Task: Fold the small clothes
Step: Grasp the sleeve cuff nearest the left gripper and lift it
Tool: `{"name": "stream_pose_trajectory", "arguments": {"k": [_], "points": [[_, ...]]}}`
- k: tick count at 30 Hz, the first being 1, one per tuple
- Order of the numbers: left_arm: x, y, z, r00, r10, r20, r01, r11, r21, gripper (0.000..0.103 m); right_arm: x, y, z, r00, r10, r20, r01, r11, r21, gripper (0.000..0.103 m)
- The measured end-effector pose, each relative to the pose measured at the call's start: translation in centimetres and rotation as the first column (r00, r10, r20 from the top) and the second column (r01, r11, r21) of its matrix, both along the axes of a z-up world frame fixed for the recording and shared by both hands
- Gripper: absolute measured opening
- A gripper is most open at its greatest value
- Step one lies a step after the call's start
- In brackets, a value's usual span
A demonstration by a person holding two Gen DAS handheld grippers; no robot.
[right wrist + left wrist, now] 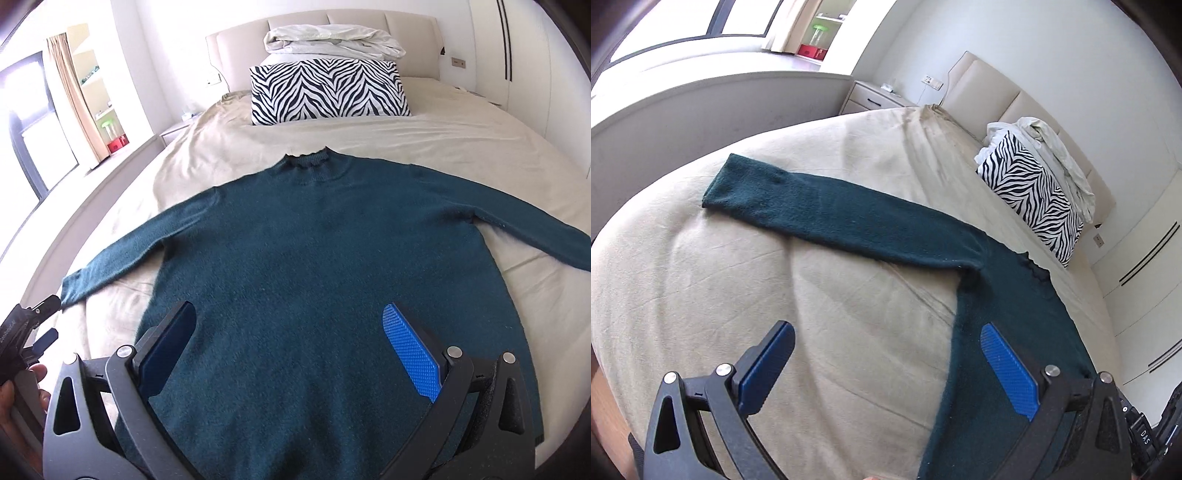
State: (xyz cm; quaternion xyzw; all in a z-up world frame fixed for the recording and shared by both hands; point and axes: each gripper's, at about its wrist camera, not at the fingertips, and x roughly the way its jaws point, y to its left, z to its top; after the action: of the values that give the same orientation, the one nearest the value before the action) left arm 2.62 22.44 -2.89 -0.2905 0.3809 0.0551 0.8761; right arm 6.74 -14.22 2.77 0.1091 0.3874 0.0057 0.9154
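Note:
A dark teal long-sleeved sweater (325, 258) lies flat on the beige bed sheet (461, 140), front down or up I cannot tell, collar toward the headboard and both sleeves spread out. My right gripper (291, 332) is open and empty, hovering over the sweater's lower body. My left gripper (886, 350) is open and empty over the sweater's left side edge, below the armpit; the left sleeve (812, 206) stretches away ahead of it. The left gripper also shows at the right wrist view's left edge (33, 328).
A zebra-print pillow (328, 92) and a folded white duvet (332, 40) lie at the padded headboard (236, 48). A nightstand (871, 96) and low wall stand to the bed's left. Wardrobe doors (1145, 258) stand to the right.

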Motion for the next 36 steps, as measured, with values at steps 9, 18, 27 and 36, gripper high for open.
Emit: {"name": "stream_pose_trajectory", "arguments": {"k": [9, 18, 27, 36], "points": [[1.5, 12.3, -5.7, 0.932, 0.358, 0.063, -0.270, 0.797, -0.541, 0.098, 3.4, 4.5, 1.4, 0.992, 0.123, 0.027, -0.125, 0.987, 0.100, 0.093], [3.8, 15.9, -9.5, 0.858, 0.514, 0.001, -0.376, 0.628, -0.681, 0.076, 5.9, 5.1, -0.7, 0.992, 0.127, -0.018, -0.121, 0.976, 0.180, 0.085], [6.2, 19.2, -10.9, 0.815, 0.578, -0.036, -0.426, 0.556, -0.714, 0.033, 6.3, 4.1, -2.4, 0.994, 0.106, -0.015, -0.100, 0.970, 0.224, 0.084], [13.9, 11.9, -1.0, 0.935, 0.326, 0.136, -0.253, 0.887, -0.387, 0.008, 6.6, -0.6, -4.0, 0.998, 0.045, -0.035, -0.033, 0.957, 0.287, 0.067]]}}
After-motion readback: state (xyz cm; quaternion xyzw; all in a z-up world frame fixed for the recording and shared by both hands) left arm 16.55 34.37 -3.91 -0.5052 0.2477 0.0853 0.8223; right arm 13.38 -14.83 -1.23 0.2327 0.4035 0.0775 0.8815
